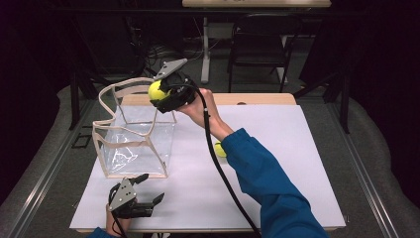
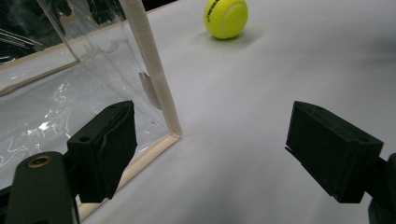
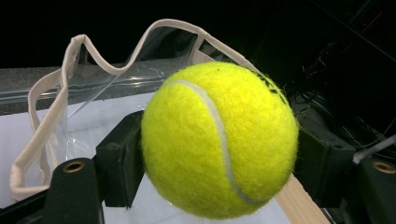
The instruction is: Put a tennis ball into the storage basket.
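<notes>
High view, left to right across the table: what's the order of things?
Left hand-held gripper, open near the front edge → clear bag with cream trim → right hand-held gripper shut on a tennis ball above the bag's far right corner → second tennis ball on the white table.

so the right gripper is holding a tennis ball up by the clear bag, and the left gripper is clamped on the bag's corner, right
Not quite. The left gripper is open and grips nothing; its view shows the clear bag corner just beside one jaw. The right gripper does hold a tennis ball by the bag.
</notes>
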`<state>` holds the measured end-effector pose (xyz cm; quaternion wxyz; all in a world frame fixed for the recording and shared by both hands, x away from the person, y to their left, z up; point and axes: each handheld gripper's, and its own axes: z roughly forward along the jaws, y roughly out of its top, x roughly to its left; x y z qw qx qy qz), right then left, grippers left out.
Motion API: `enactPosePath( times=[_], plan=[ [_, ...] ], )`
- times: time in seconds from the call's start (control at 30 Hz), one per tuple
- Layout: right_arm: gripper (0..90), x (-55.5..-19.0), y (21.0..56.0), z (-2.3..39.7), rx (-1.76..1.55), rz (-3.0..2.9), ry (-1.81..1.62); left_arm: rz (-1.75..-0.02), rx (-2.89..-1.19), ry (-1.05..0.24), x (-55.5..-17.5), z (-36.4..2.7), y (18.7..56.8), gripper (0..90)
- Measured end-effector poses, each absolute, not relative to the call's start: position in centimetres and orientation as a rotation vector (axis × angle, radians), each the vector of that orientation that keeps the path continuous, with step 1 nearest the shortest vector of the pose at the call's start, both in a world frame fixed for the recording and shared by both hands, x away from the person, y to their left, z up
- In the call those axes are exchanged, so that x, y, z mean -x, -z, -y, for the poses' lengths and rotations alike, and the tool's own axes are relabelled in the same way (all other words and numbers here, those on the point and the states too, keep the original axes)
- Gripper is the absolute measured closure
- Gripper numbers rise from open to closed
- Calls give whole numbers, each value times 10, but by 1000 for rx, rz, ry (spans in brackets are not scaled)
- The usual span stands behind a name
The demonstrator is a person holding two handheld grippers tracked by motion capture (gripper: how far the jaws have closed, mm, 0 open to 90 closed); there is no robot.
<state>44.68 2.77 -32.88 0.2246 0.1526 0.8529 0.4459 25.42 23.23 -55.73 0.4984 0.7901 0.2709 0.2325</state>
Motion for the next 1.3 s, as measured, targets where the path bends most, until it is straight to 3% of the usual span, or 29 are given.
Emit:
enactPosePath(
  times=[1.3],
  plan=[
    [265,-442,324,-50,-373,-2384,-1236,-658,-1906,-558,-254,-233,557,160]
  ],
)
